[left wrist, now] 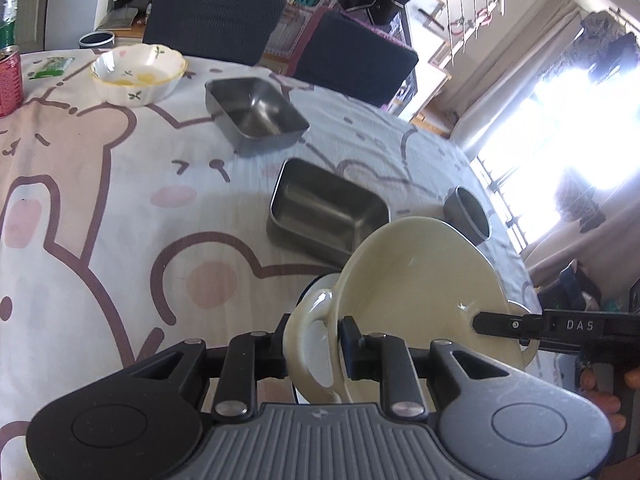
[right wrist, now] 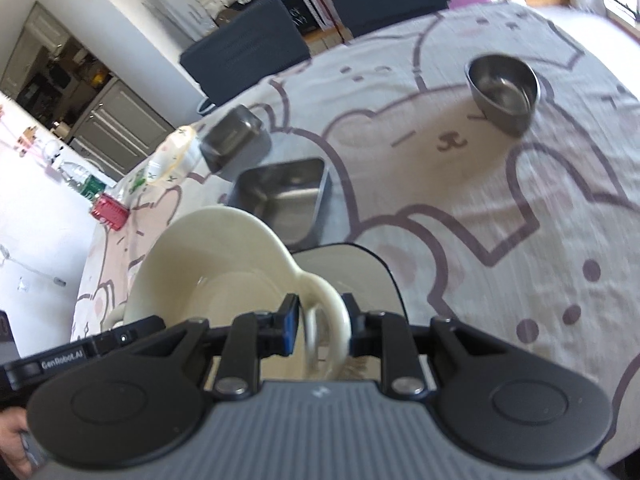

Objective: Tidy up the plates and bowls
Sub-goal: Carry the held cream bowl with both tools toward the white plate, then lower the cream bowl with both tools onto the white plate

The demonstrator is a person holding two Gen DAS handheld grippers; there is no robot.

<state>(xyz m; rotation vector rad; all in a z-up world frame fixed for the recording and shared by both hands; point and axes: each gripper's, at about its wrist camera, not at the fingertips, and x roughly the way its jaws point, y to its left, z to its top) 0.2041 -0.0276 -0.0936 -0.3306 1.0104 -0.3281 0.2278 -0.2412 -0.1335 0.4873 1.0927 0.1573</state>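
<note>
A: Where do your left tongs sit?

B: At six o'clock in the left wrist view, pinching one loop handle of the cream bowl. You hold that bowl tilted, above the surface with its bear-print cloth.

A: And across the surface, left to right?

B: At nine to ten o'clock stands a red can. At eleven o'clock sits the floral bowl with the yellow rim. Toward twelve rests the far steel tray; the near steel tray lies at the centre, just beyond the cream bowl's rim. At three o'clock of that tray stands the small steel cup. Two dark chairs back the far edge.

A: And your right tongs?

B: At six o'clock in the right wrist view, closed on the bowl's other loop handle. They enter the left view from three o'clock, reaching the rim. A dark-rimmed plate shows under the bowl there; whether they touch you cannot tell. The round steel bowl sits at one o'clock, well apart.
</note>
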